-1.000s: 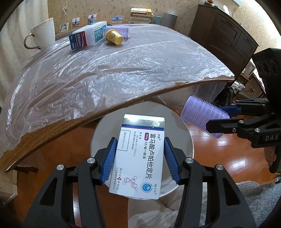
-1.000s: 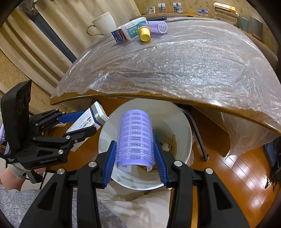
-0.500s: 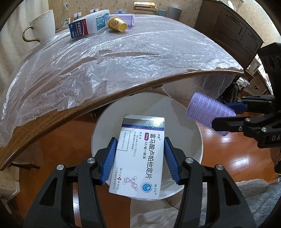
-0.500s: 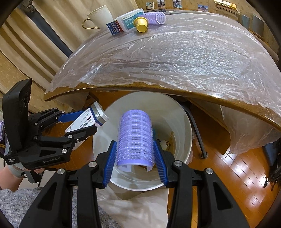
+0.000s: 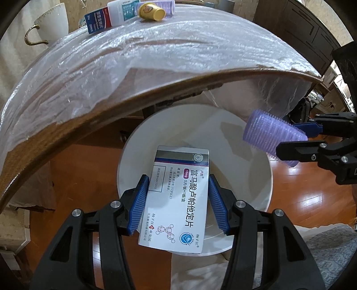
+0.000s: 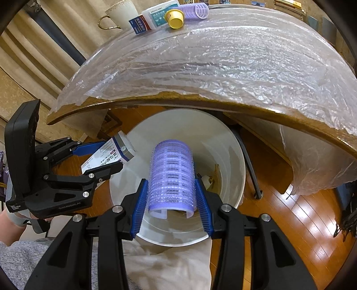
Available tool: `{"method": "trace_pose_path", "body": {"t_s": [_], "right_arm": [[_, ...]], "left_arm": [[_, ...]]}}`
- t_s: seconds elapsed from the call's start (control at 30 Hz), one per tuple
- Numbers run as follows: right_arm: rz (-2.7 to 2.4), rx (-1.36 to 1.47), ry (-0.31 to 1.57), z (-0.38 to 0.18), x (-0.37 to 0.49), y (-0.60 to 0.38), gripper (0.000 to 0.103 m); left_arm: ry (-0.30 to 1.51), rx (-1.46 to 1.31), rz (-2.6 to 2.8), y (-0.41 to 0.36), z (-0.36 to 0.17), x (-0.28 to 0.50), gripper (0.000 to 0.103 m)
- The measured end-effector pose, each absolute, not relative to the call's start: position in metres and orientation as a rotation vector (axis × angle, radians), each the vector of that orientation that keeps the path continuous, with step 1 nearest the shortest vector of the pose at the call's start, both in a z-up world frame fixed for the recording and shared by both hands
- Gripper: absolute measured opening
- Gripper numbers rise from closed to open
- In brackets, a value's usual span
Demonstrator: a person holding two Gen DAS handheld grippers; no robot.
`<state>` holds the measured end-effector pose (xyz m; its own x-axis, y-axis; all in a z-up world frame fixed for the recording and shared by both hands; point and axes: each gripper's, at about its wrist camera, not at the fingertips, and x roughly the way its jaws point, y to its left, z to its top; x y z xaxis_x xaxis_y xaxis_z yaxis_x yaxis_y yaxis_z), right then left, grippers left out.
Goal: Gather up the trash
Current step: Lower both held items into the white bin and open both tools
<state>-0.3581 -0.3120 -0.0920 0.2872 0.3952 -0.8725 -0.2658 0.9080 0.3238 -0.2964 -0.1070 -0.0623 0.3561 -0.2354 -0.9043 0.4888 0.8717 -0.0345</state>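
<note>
Medicine box (image 5: 178,200): the left claw (image 5: 177,207) is gripping it by its two long edges, over the near part of the white bin (image 5: 265,194), above the rim.
Hair roller (image 6: 171,178): the right claw (image 6: 170,208) is clamping it by its sides, hanging over the bin's open mouth, above the scraps lying at the bottom.
Box axis: its long side is running along the claw's fingers, the printed face is looking up, and the far short end is tipping toward the bin's middle.
Roller axis: its length is likewise lying along the fingers, one open end facing back toward the wrist, the other pointing over the bin.
Progress: both pieces are sitting right over the bin but neither is dropped in yet; release looks like the step in hand.
Left to do: beyond the bin, at the far edge of the plastic-covered worktop (image 6: 234,58), a second box (image 6: 154,19), a yellow cap (image 6: 175,19) and another purple roller (image 6: 197,9) are waiting.
</note>
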Motion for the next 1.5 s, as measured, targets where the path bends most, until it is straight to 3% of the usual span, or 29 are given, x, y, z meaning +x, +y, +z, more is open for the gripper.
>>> {"method": "trace_pose_path", "body": {"t_s": [1.5], "right_arm": [[0.379,0.084,1.233,-0.114,-0.344,-0.296,0.044]], "left_arm": [[1.138,0.328,-0.449,-0.134,-0.102,-0.282,0.055]]}}
